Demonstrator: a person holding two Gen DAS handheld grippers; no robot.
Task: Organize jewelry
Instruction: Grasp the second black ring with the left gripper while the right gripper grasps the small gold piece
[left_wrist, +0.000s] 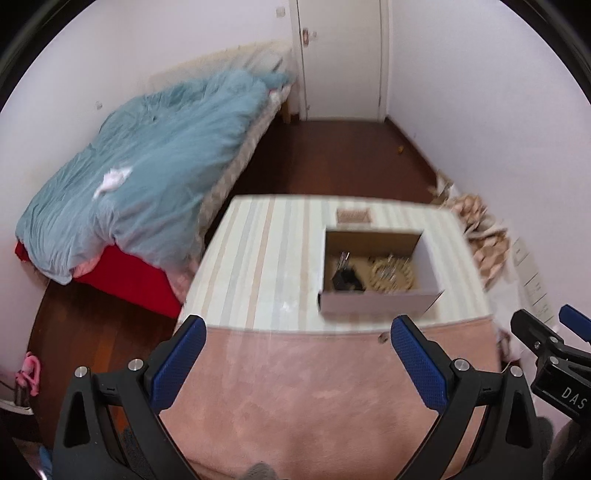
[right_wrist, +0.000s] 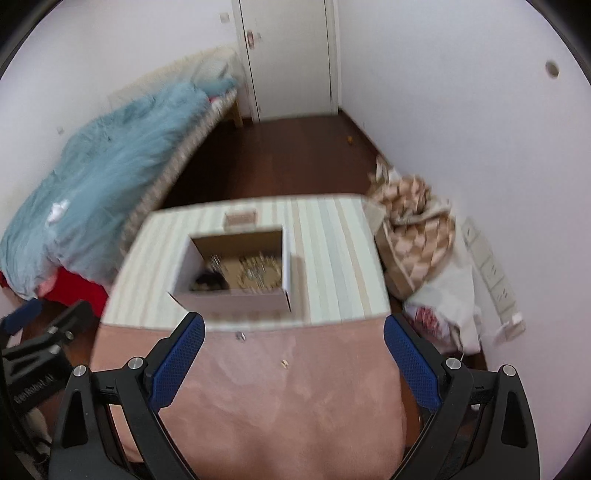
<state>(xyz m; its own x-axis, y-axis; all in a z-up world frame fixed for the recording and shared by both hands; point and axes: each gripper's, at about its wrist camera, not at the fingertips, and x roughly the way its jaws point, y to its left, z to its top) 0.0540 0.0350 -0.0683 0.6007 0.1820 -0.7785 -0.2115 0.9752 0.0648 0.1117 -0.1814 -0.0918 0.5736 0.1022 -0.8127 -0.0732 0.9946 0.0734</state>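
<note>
Both claws — left gripper (left_wrist: 297, 330) and right gripper (right_wrist: 293, 328) — gape wide, holding nothing above the pink cloth (right_wrist: 280, 398). The cardboard box (left_wrist: 376, 301) holds jewelry (left_wrist: 392, 276) — blurred.

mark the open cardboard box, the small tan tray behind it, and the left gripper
open white cardboard box (left_wrist: 373, 303), left wrist view, front wall
small tan rectangular tray (left_wrist: 353, 216), left wrist view, centre
left gripper (left_wrist: 297, 326), left wrist view, midway between fingertips

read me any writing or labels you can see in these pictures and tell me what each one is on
"DAS": white letters on the right gripper, seen at the edge of the left wrist view; the word is cut off.
Blurred white lettering on the left gripper in the right wrist view: unreadable.
Red print on the white bag: too blurred to read.
</note>
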